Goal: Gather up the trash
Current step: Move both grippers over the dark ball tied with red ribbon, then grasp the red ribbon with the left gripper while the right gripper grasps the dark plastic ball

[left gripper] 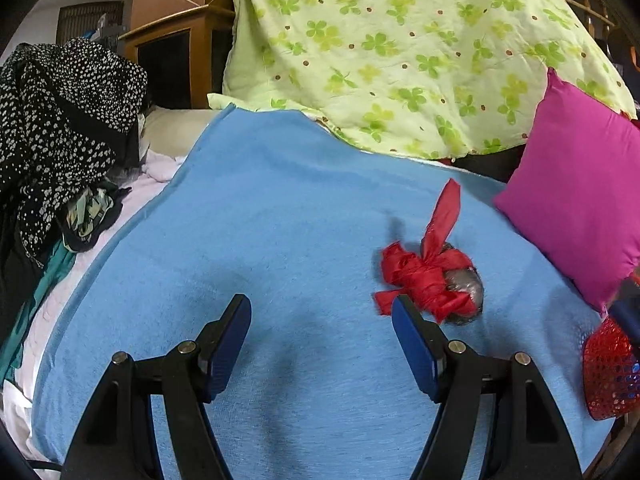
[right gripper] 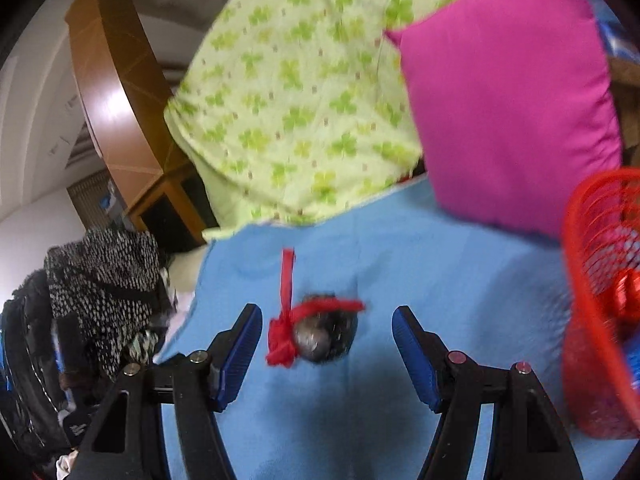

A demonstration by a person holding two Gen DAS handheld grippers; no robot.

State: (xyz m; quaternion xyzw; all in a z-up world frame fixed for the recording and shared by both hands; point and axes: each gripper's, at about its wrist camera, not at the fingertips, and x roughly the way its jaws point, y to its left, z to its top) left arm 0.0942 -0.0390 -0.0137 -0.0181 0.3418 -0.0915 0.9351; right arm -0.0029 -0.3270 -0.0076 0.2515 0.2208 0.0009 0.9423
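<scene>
Lay on the blue blanket (left gripper: 280, 220) of the bed: a wad of grey crumpled trash (left gripper: 466, 284) bound in red plastic strips, one strip sticking up. Sat in front of the pink pillow (left gripper: 580, 200), apart from it, and below the green clover-print quilt (left gripper: 400, 48) heaped at the blanket's far edge.

Left hand-held gripper (left gripper: 322, 340): jaws spread about half wide, nothing between them but bare blanket. Trash (right gripper: 320, 340) beyond and beside its right blue pad (left gripper: 416, 348), the red strips overlapping the pad tip in the left wrist view; contact cannot be told.

Right hand-held gripper (right gripper: 326, 354): jaws likewise about half open, gripping nothing. Trash seen between the two fingers, nearer the left pad (right gripper: 240, 352), red knot close to that pad but no pressing visible; blurred in the right wrist view.

Stood to the right of the trash, beside the pillow (right gripper: 508, 112): a red mesh basket (right gripper: 600, 300) with something red and shiny inside. Same basket (left gripper: 608, 376) at the blanket's right edge in the left wrist view.

Piled well to the left of the trash, off the blanket (right gripper: 440, 280): black-and-white spotted clothing (left gripper: 60, 120), with a wooden cabinet (left gripper: 172, 52) behind it.
</scene>
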